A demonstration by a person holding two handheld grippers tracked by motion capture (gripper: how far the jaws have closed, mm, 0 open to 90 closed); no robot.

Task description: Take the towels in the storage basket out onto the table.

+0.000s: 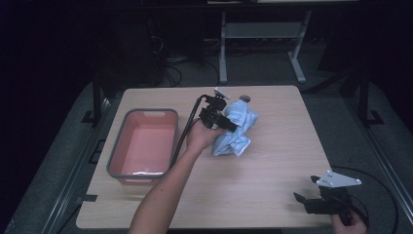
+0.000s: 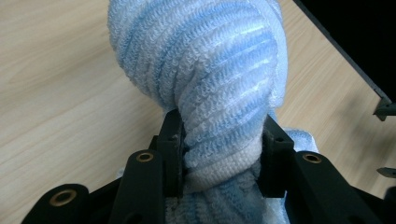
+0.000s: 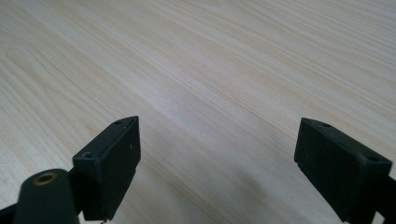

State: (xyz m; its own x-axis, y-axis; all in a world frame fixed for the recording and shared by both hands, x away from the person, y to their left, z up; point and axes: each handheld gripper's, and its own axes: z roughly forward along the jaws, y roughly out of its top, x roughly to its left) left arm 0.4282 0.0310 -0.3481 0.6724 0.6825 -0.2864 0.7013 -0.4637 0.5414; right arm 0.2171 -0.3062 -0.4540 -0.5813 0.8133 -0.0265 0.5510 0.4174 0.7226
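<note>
Left gripper view: striped towel (image 2: 219,88) pinched between left gripper (image 2: 223,154) pads.

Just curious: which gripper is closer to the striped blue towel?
Left. The left gripper is clamped on the towel; the right gripper waits open at the table's near right corner.

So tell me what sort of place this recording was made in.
Probably a lab or workshop set up for recording. A bare wooden table stands on grey carpet, cables lie on the dark floor behind it, and a metal table frame stands beyond.
</note>
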